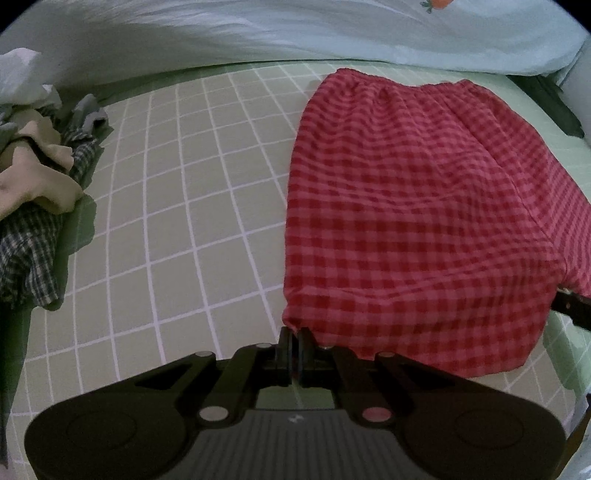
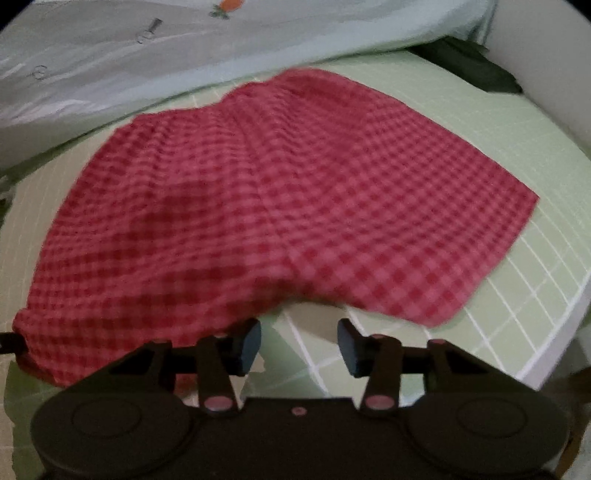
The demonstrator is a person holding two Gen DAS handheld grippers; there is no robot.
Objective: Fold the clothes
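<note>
A red and pink checked garment [image 1: 417,221] lies spread on the green grid sheet [image 1: 184,206], its gathered waistband at the far end. My left gripper [image 1: 295,341] is shut on its near left corner. In the right wrist view the same garment [image 2: 280,199] fills the middle. My right gripper [image 2: 299,345] is open and empty just in front of the garment's near hem, which bulges up a little above the sheet [image 2: 517,295]. The left gripper's tip [image 2: 7,343] shows at the far left edge of the right wrist view, at the garment's corner.
A pile of other clothes [image 1: 33,192], beige and dark checked, lies at the left. A pale quilt [image 1: 295,33] with a carrot print runs along the back. A dark item [image 2: 476,62] lies at the back right. The bed's right edge [image 2: 554,332] is close.
</note>
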